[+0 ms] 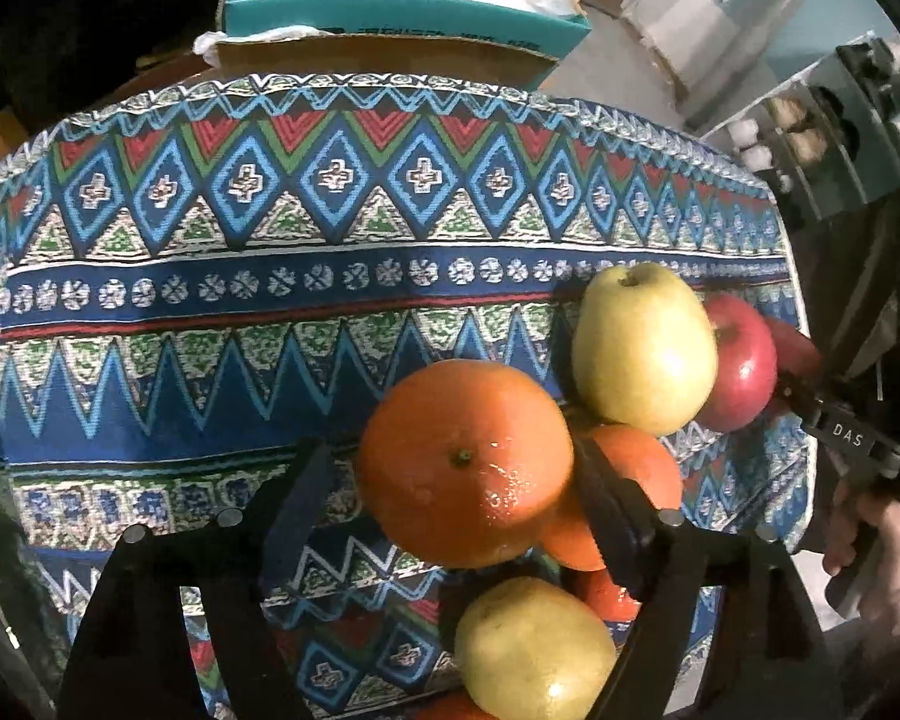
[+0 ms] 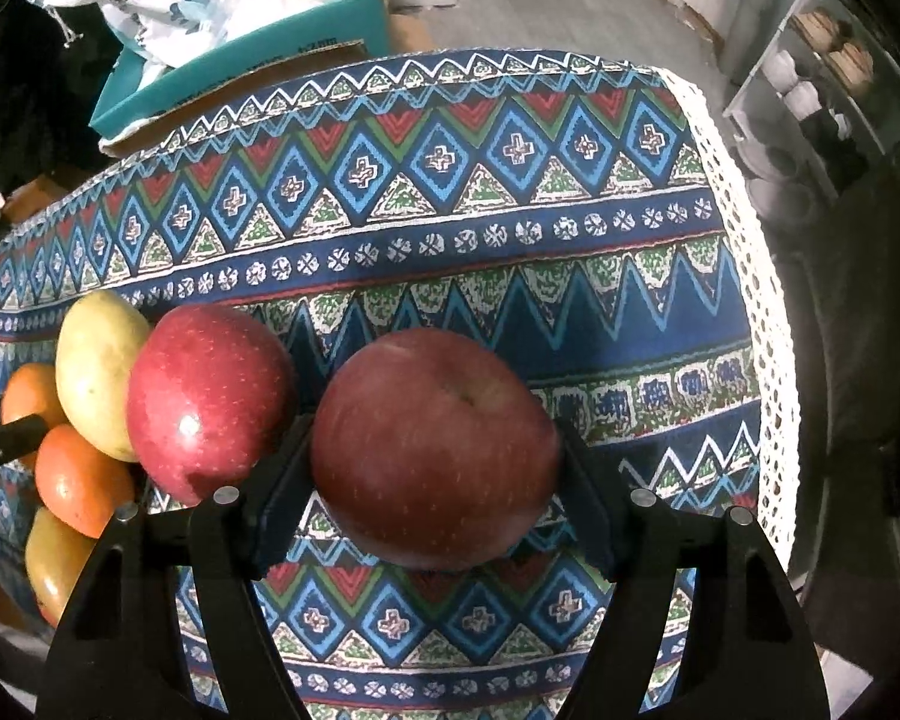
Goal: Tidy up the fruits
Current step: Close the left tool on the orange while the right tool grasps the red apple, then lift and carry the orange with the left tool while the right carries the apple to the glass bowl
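- Left wrist view: left gripper (image 1: 450, 468) clamped on an orange (image 1: 463, 462), centre frame; green apple (image 1: 645, 348) at 2 o'clock. Peel glossy, firm, likely slippery; hold across its widest girth.
- Right wrist view: right gripper (image 2: 435, 480) clamped on a red apple (image 2: 435, 447), centre; second red apple (image 2: 207, 402) at 9 o'clock. Hard, weighty, bruisable.

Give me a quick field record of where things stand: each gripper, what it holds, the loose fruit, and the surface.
left gripper: shut on an orange
right gripper: shut on a red apple
loose red apple: on the cloth, just left of the held apple
yellow-green apples: one beside the loose red apple, one nearest the left camera
other oranges: one behind the held orange, partly hidden
surface: patterned tablecloth
background: teal box past the far table edge
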Demonstrator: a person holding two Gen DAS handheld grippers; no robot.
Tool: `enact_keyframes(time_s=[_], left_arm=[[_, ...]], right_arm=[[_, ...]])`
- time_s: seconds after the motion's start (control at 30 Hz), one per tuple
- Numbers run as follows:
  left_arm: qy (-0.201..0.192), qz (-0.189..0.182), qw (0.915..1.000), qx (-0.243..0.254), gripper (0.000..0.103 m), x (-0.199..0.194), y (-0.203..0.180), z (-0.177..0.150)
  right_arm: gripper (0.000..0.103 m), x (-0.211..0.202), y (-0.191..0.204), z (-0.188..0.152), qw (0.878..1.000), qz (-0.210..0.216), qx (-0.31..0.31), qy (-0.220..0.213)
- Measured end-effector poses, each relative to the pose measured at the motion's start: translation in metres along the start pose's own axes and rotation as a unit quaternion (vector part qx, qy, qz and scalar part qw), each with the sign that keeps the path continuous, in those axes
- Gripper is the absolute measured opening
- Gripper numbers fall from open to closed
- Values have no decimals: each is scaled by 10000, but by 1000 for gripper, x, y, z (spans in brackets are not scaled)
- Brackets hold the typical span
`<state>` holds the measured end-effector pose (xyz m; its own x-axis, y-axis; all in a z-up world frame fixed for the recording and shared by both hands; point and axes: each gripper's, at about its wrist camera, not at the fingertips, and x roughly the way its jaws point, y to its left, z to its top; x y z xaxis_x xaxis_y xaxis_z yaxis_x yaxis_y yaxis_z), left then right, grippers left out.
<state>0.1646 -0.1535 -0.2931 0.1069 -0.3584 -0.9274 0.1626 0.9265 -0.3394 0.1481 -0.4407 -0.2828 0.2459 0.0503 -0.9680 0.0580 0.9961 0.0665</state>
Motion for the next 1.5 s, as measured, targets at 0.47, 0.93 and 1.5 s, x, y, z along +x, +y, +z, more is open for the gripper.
enact_keyframes(time_s=[0.47, 0.93, 1.5], left_arm=[[-599, 560, 9959, 394, 70, -38, -8, -5], [-1445, 826, 9827, 817, 70, -112, -26, -20], [-2210, 1045, 9648, 969, 70, -190, -18, -47]], right_arm=[[75, -59, 23, -2, 9960, -68, -238, -853], [75, -112, 60, -6, 9839, 13, -695, -1646], [75, -171, 127, -17, 9607, 451, -1328, -2397]])
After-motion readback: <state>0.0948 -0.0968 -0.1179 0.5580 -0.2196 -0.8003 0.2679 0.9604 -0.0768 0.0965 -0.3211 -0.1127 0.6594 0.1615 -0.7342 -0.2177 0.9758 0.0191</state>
